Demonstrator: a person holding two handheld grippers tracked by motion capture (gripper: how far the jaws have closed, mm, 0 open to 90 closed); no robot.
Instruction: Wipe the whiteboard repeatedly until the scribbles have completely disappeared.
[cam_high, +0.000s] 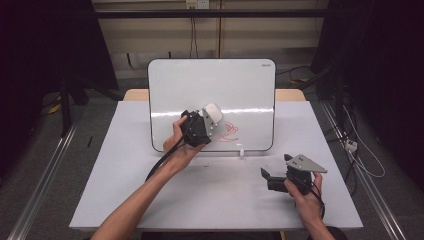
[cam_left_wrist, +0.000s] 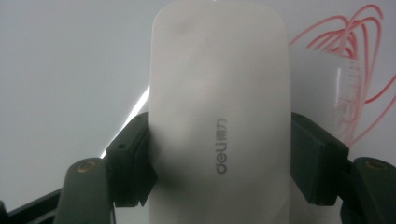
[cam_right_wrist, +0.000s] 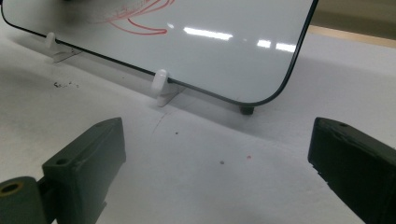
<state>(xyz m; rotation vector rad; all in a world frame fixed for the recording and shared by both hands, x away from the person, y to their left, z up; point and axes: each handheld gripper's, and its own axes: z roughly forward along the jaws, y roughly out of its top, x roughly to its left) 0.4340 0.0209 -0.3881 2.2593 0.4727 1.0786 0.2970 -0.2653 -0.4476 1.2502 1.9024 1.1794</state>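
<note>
A whiteboard (cam_high: 215, 85) leans upright on small white stands at the back of the table, with a red scribble (cam_high: 229, 131) low on its face. My left gripper (cam_high: 209, 119) is shut on a white board eraser (cam_high: 212, 113), held against the board just left of the scribble. In the left gripper view the eraser (cam_left_wrist: 219, 116) stands between both black jaws, with the red scribble (cam_left_wrist: 350, 60) to its right. My right gripper (cam_high: 267, 176) rests low at the table's right front, open, with nothing between its jaws (cam_right_wrist: 219, 163). It looks at the board's lower corner (cam_right_wrist: 261, 70).
The white table (cam_high: 215, 195) has bare surface in front of the board. Small white stands (cam_right_wrist: 161, 81) hold the board's bottom edge. Dark specks lie on the table (cam_right_wrist: 63, 85). Black curtains and cables surround the table at both sides.
</note>
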